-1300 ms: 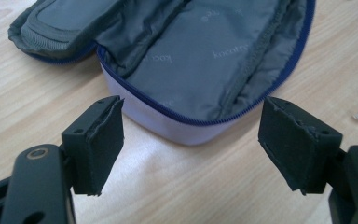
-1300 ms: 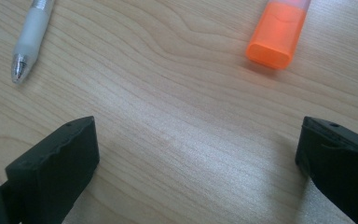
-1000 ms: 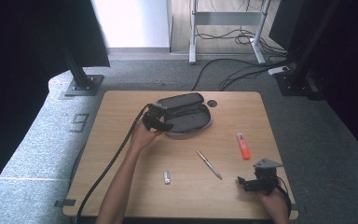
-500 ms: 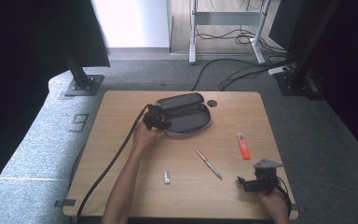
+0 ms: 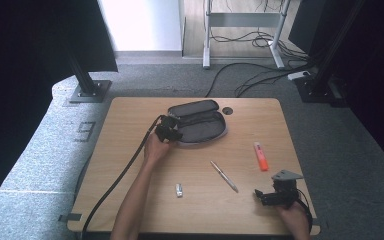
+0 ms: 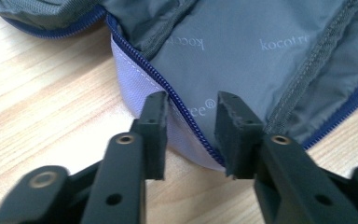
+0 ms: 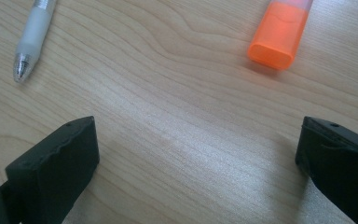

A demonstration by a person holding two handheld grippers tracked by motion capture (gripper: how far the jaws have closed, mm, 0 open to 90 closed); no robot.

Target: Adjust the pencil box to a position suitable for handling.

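Table (image 5: 130, 150) wooden. Pencil case (image 5: 200, 125) lies unzipped at far middle (grey lining exposed). Left gripper (image 6: 191, 116) straddles case's zip edge, jaws partly apart, not clamped. Right gripper (image 5: 267, 196) at near right corner, jaws wide, empty. Orange highlighter (image 5: 261, 156), pen (image 5: 224, 176) nearby.

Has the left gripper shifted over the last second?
No clear move: the left gripper sits at the open grey fabric pencil case's left rim, as before.
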